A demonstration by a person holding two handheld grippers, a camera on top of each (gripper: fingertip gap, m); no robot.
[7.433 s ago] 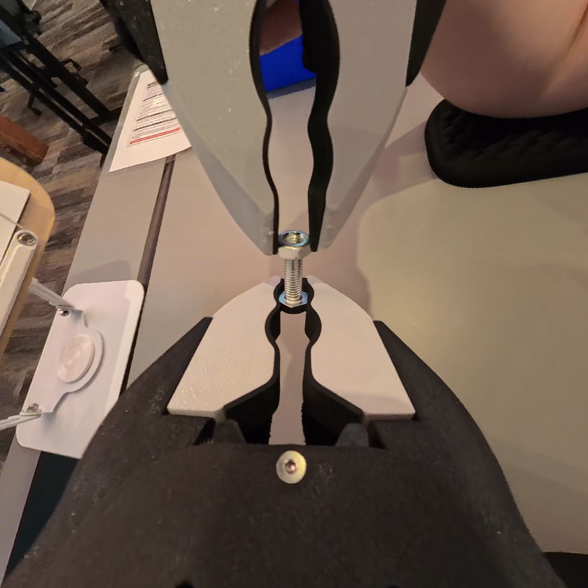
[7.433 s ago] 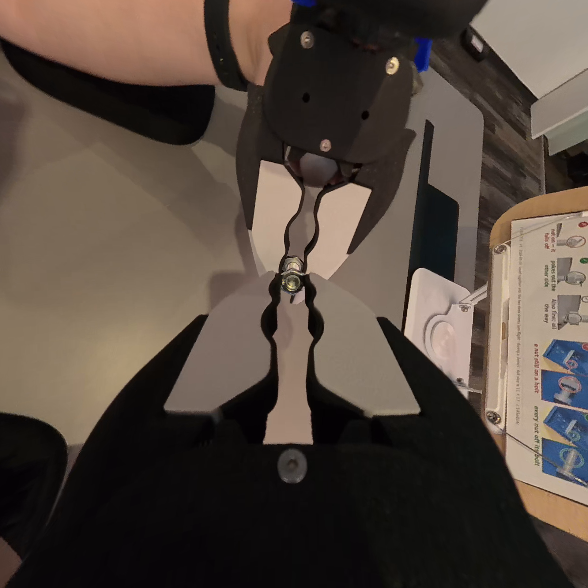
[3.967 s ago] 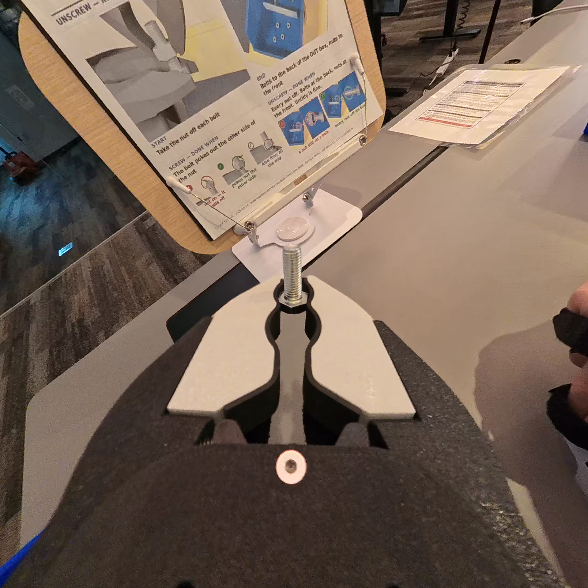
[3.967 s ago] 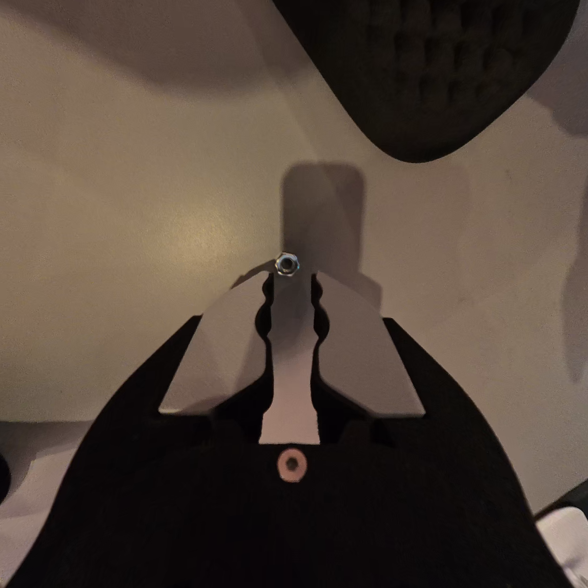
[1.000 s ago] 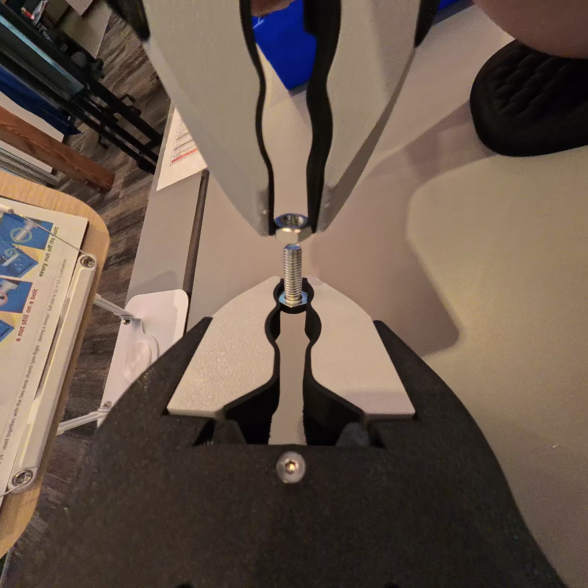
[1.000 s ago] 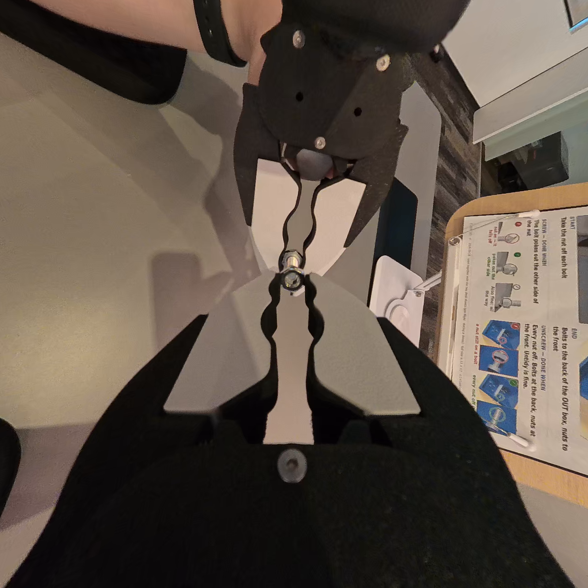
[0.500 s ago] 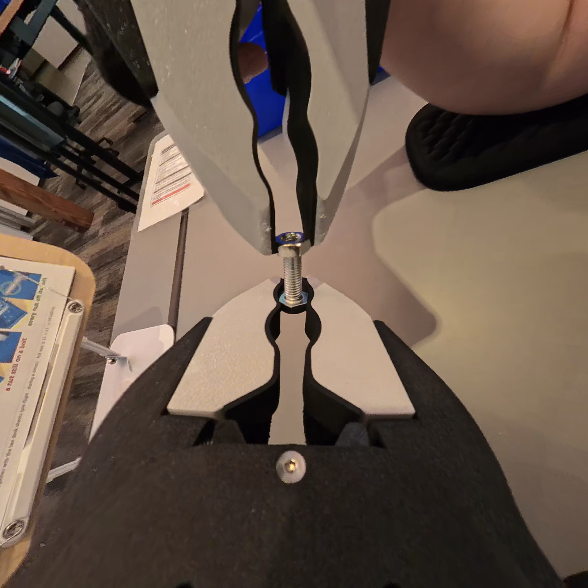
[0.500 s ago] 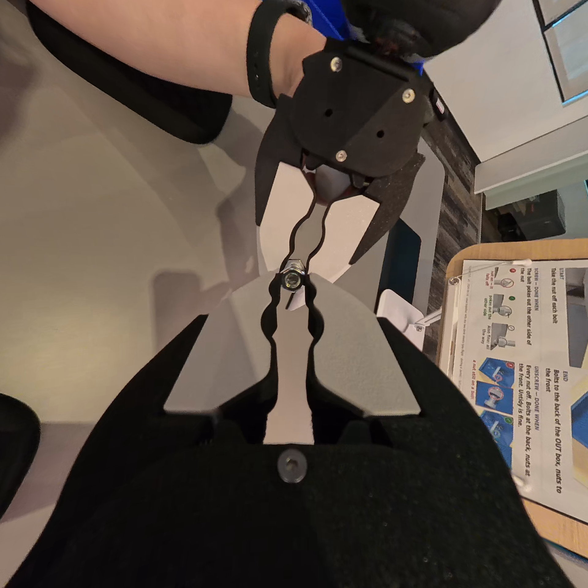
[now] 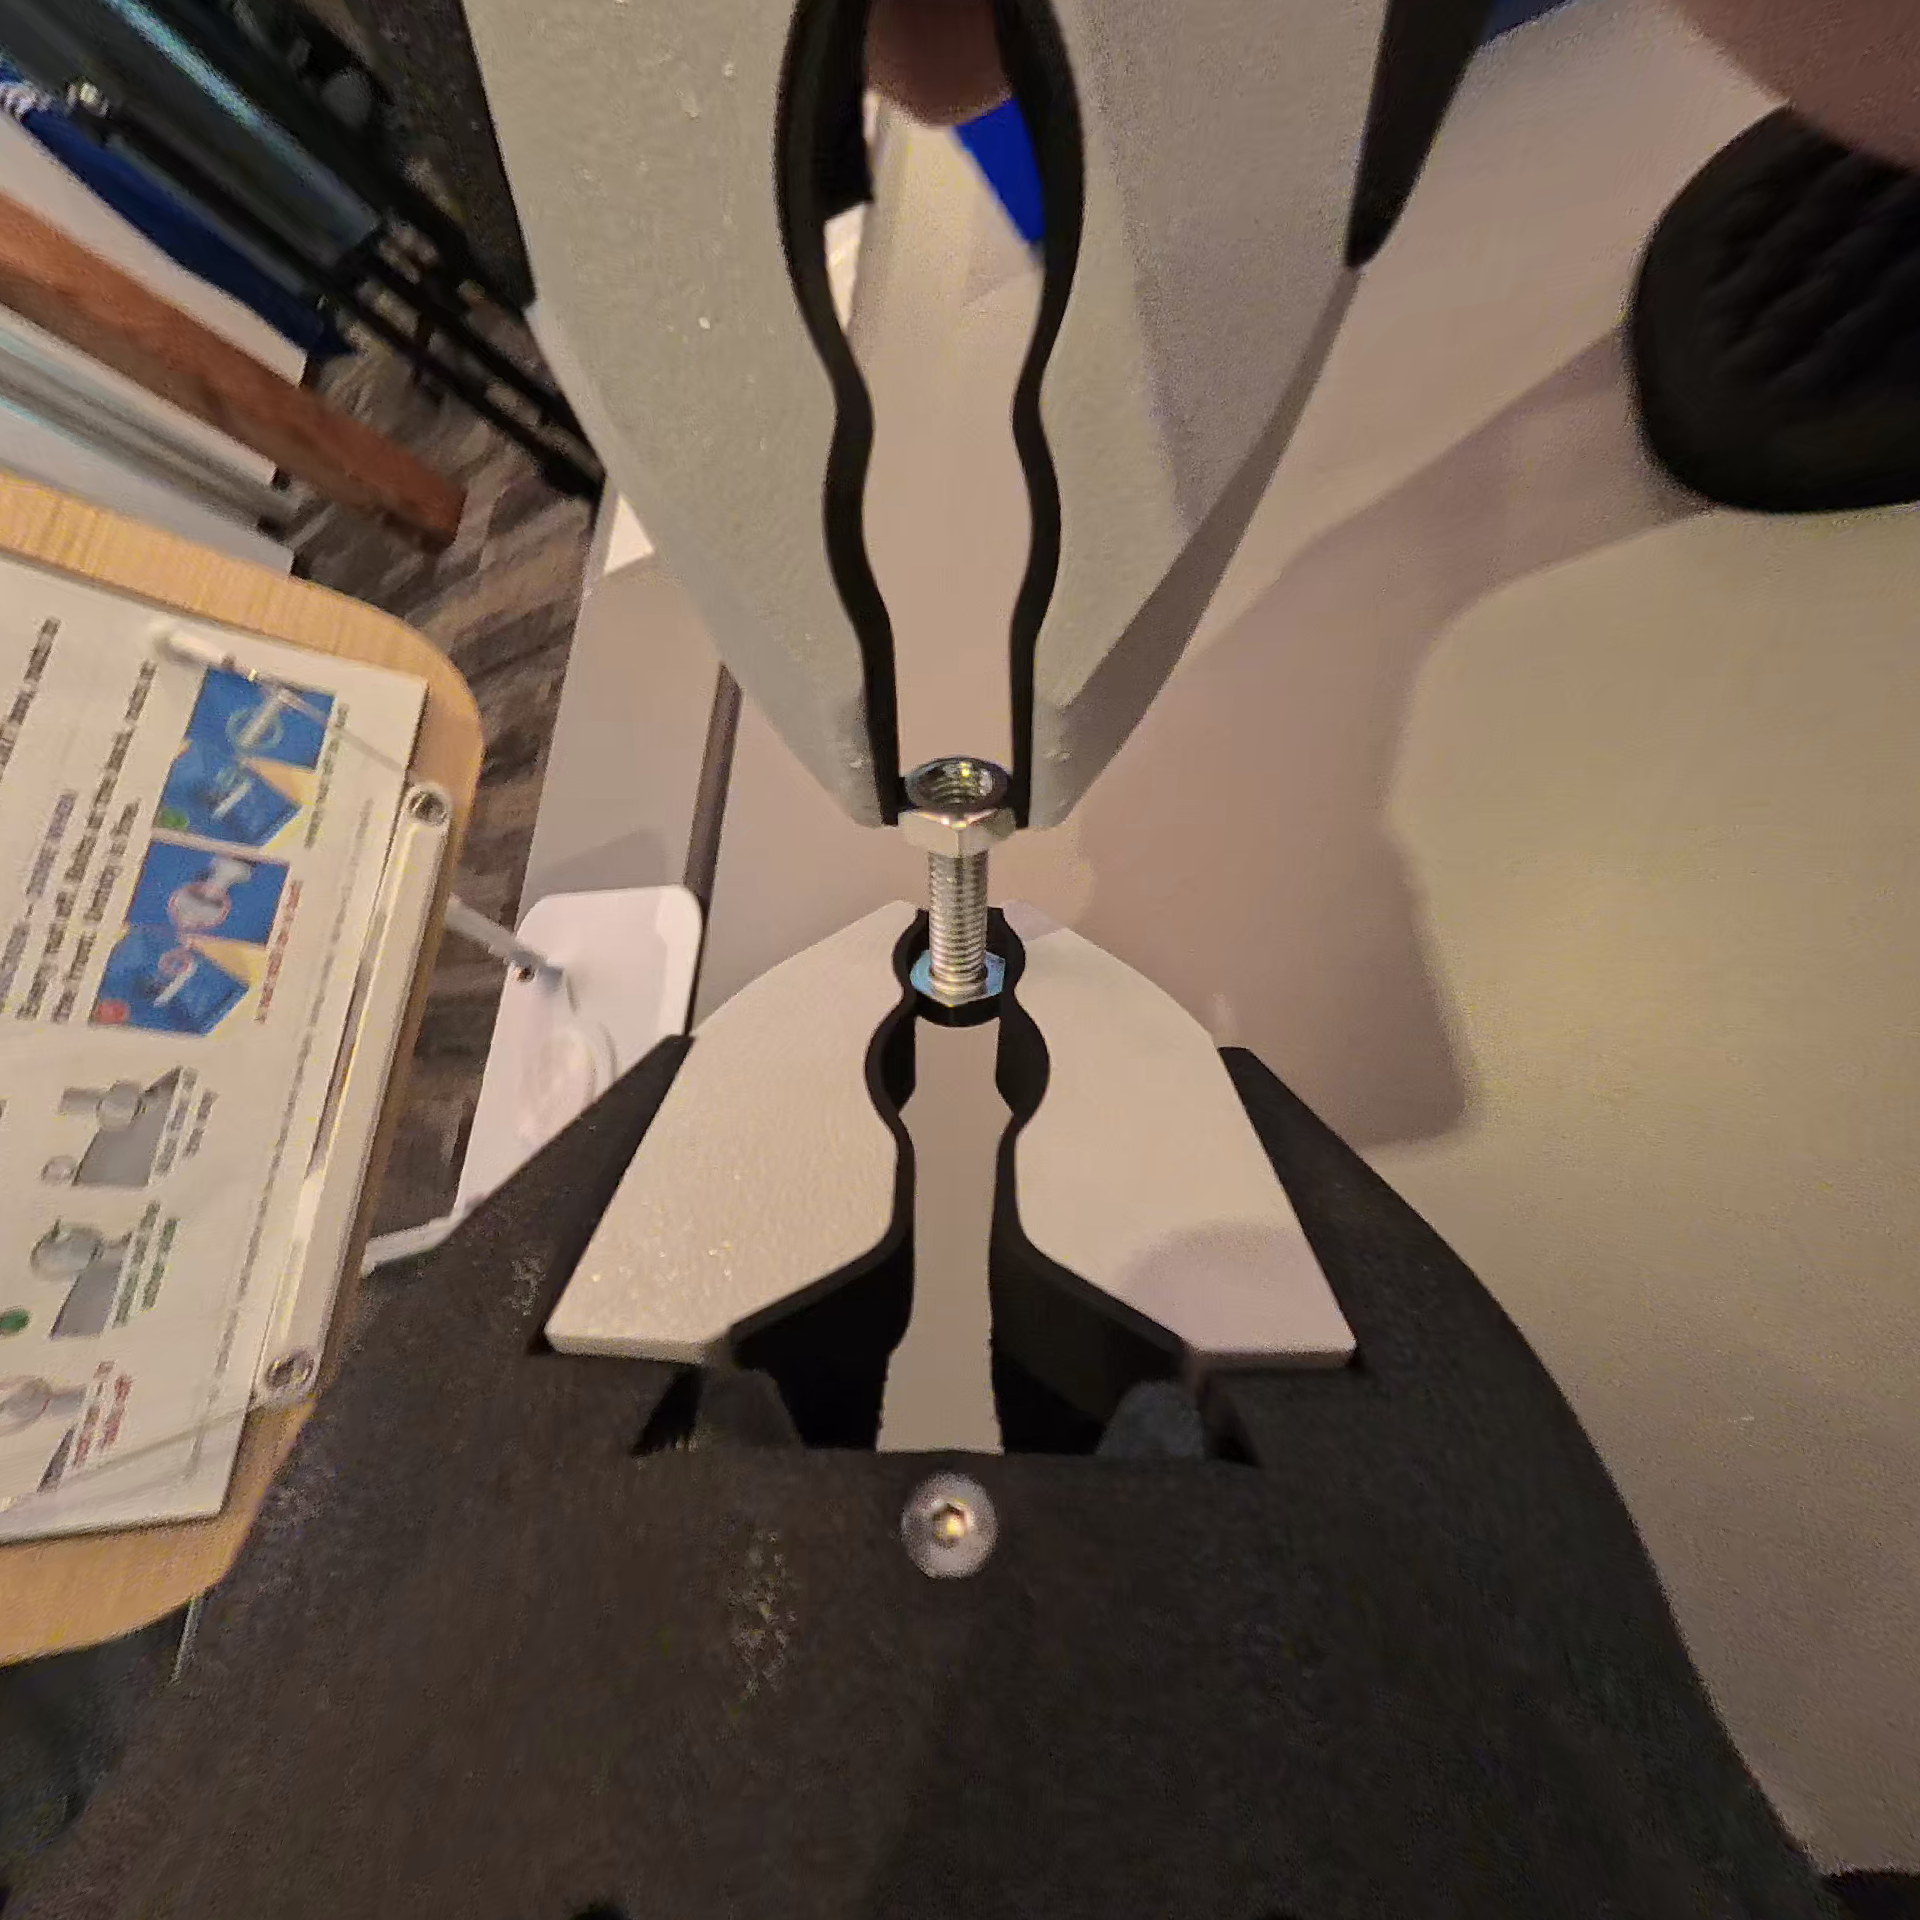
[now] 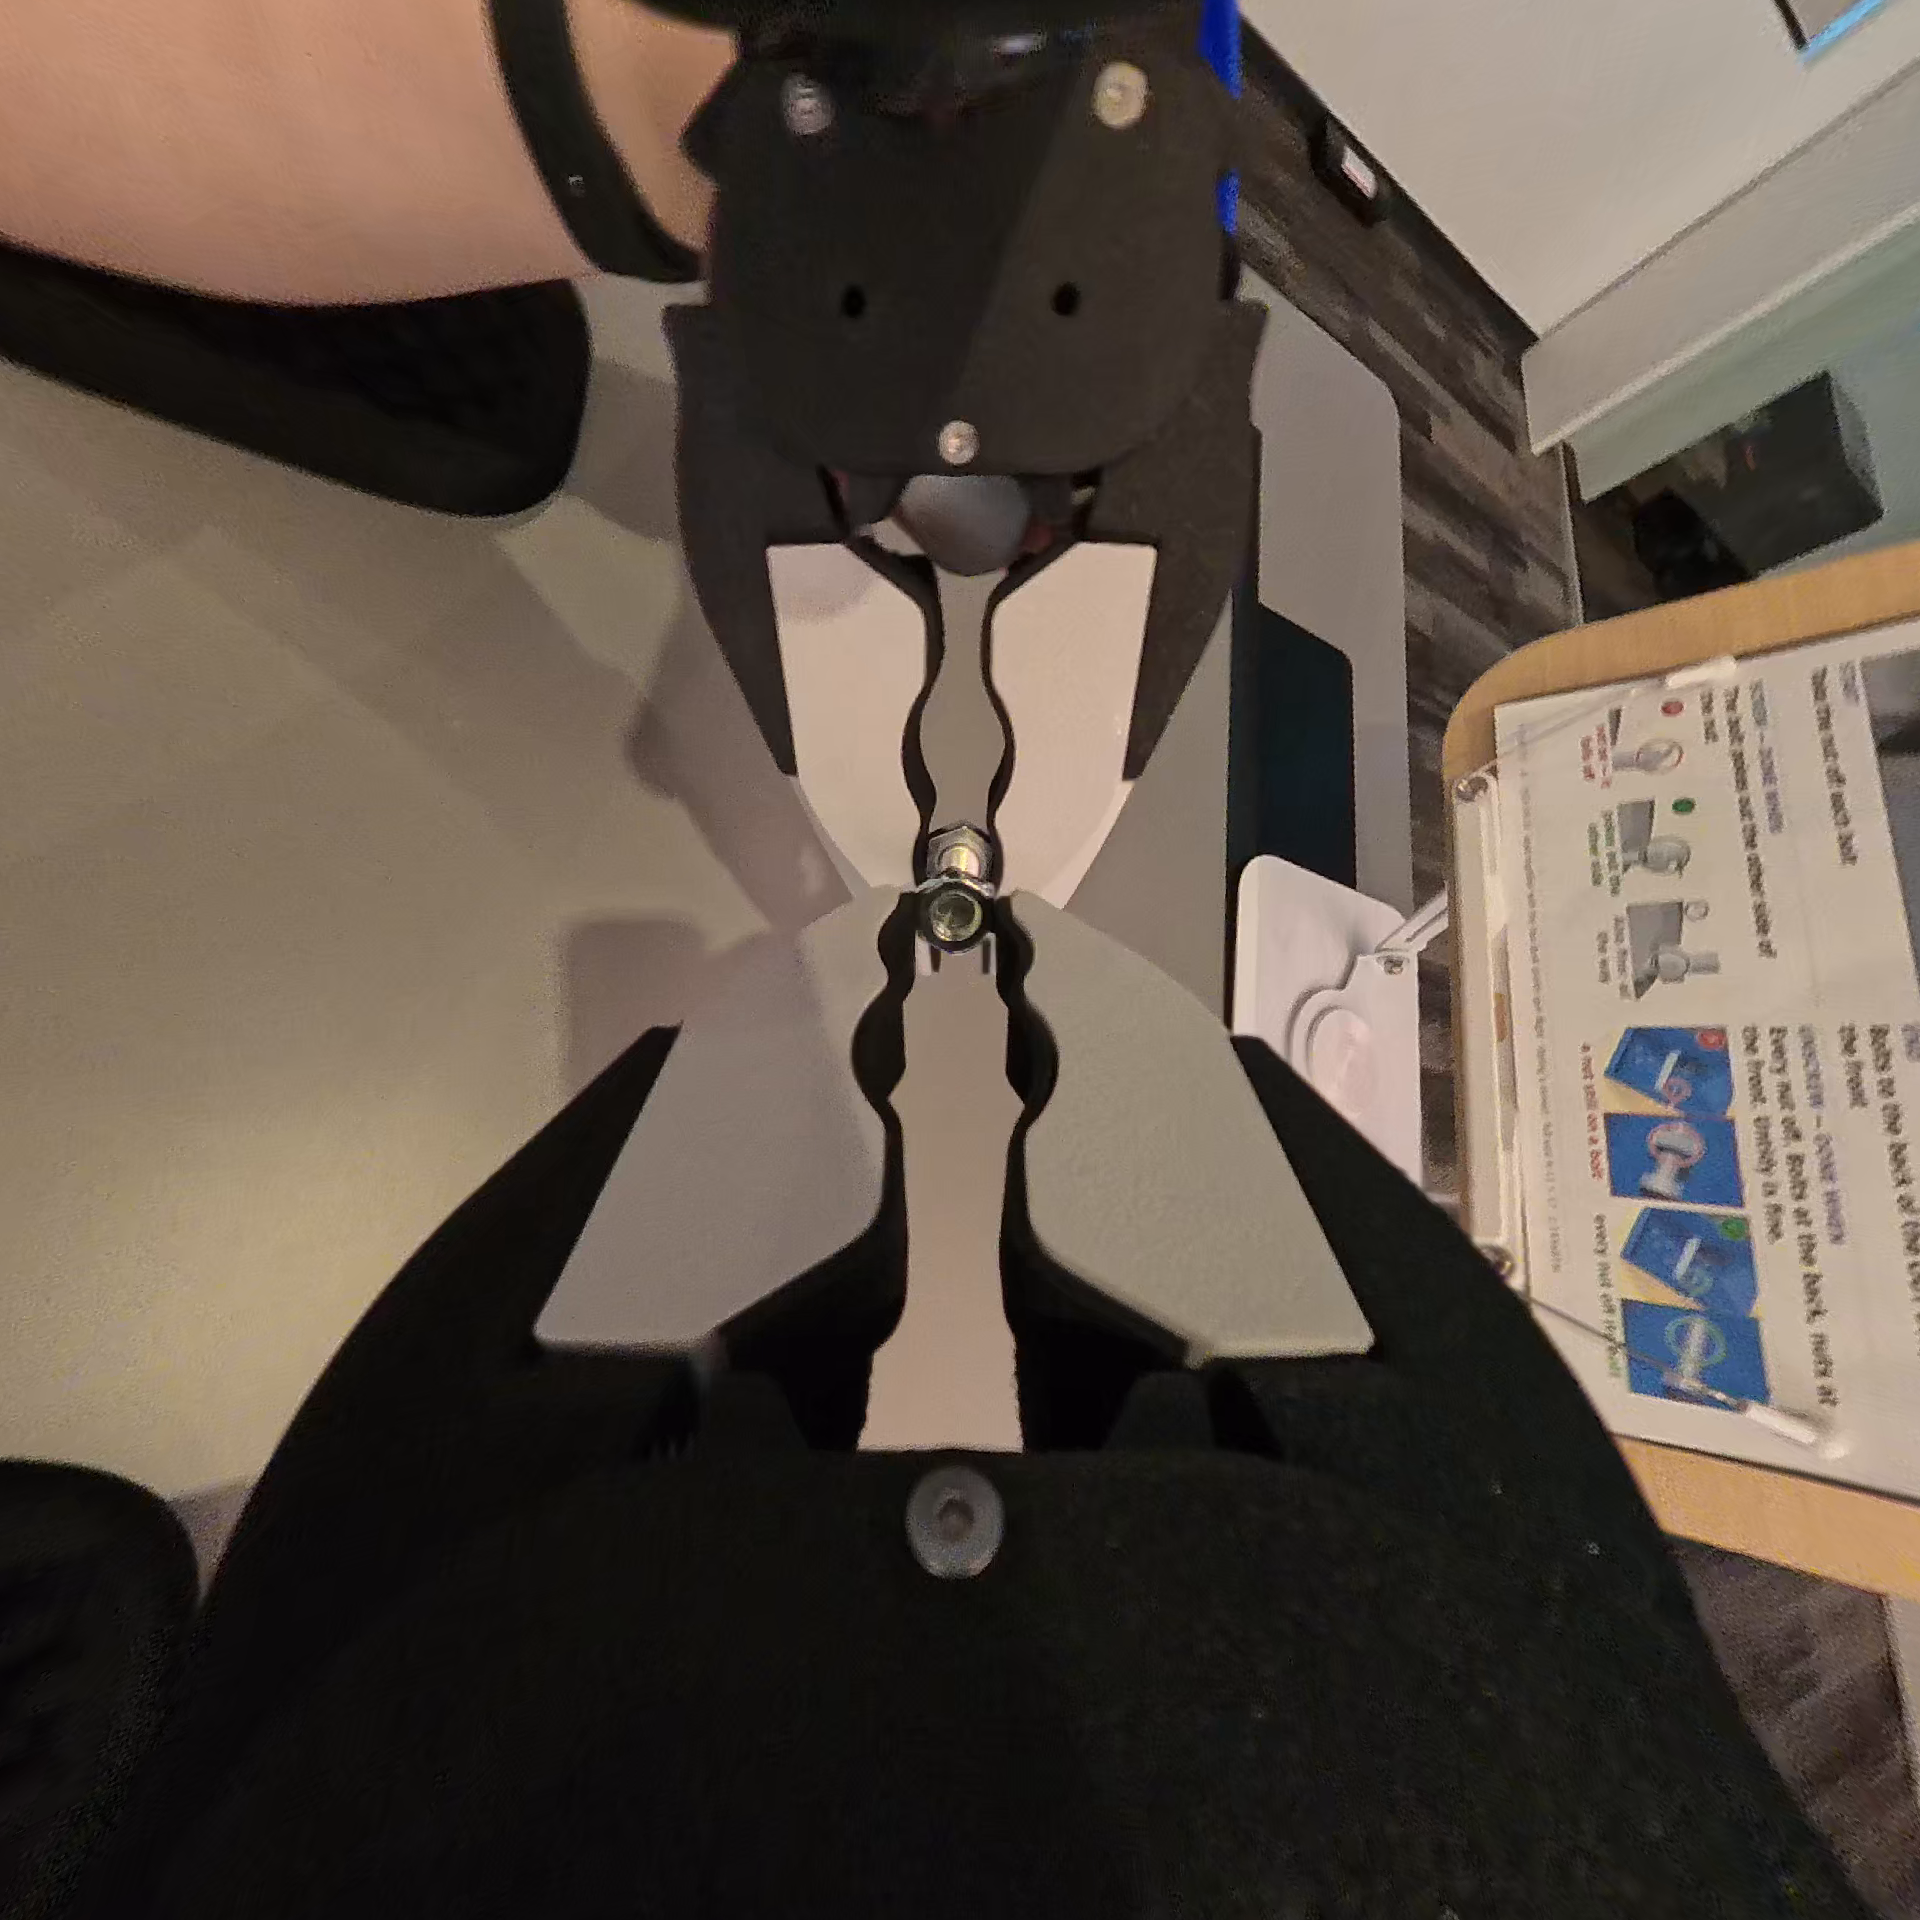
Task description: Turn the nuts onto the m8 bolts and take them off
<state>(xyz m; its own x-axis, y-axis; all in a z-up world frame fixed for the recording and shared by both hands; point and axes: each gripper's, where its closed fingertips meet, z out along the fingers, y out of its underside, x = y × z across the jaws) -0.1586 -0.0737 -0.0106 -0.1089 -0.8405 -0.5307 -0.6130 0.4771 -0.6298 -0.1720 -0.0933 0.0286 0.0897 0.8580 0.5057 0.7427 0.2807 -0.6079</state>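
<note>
Two tools pinch bolt (image 9: 956, 925) and nut (image 9: 956, 808).

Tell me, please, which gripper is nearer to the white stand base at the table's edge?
Left. The left gripper, shut on the bolt, sits just beside the white stand base; the right gripper, shut on the nut, reaches in from the far side.

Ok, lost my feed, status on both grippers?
Left gripper shut on bolt. Right gripper shut on nut, seated on bolt tip. Nothing in the way.
</note>
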